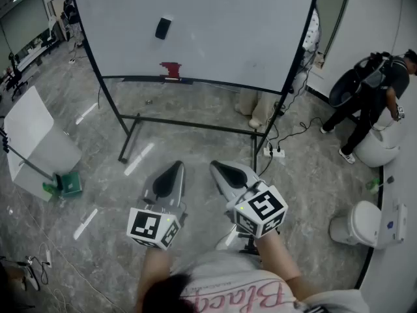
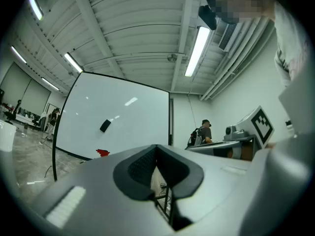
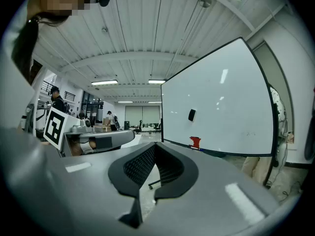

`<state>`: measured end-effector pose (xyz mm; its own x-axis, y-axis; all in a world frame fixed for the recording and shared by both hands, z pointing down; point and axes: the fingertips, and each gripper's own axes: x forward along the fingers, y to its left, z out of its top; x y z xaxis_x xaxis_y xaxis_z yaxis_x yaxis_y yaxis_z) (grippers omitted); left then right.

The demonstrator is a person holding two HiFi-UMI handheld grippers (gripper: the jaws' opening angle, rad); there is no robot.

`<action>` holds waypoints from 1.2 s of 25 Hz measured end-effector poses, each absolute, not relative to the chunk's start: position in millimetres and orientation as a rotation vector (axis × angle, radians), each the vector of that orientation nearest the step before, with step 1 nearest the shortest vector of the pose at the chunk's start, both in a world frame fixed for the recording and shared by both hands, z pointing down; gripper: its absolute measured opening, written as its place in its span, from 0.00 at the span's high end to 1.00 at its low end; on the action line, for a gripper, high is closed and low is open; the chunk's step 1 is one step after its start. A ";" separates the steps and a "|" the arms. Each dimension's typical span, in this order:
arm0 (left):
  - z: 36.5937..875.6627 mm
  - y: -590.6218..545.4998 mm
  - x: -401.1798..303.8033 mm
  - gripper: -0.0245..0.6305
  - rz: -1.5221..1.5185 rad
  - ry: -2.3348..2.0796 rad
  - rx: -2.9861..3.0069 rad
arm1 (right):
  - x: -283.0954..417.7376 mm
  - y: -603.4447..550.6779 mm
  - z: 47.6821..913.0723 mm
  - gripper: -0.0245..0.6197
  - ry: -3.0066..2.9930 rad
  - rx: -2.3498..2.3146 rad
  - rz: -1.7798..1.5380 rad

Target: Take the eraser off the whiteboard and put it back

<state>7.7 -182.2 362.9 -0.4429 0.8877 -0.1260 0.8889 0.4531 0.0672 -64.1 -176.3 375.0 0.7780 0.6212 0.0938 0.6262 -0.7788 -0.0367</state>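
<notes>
Person [image 1: 371,96] bent over at rt by white container [image 1: 381,145]; green item [image 1: 68,183] on floor lt.

Head view looks steeply down from afar; both gripper views face level; all share whiteboard [image 1: 228,25]

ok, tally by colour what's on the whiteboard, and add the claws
black eraser: 1
red item: 1
claws, both shut and empty, left claw and right claw: 2
total: 4
</notes>
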 end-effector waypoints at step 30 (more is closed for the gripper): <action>382.3 -164.1 -27.3 0.96 0.024 2.488 1.730 | -105.8 -157.4 384.6 0.96 -0.875 -2.917 -0.092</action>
<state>-27.3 -164.1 382.3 -0.3441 0.9353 -0.0822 0.9336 0.3501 0.0766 -105.8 -157.4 384.6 0.8336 0.5459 0.0847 0.5516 -0.8309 -0.0730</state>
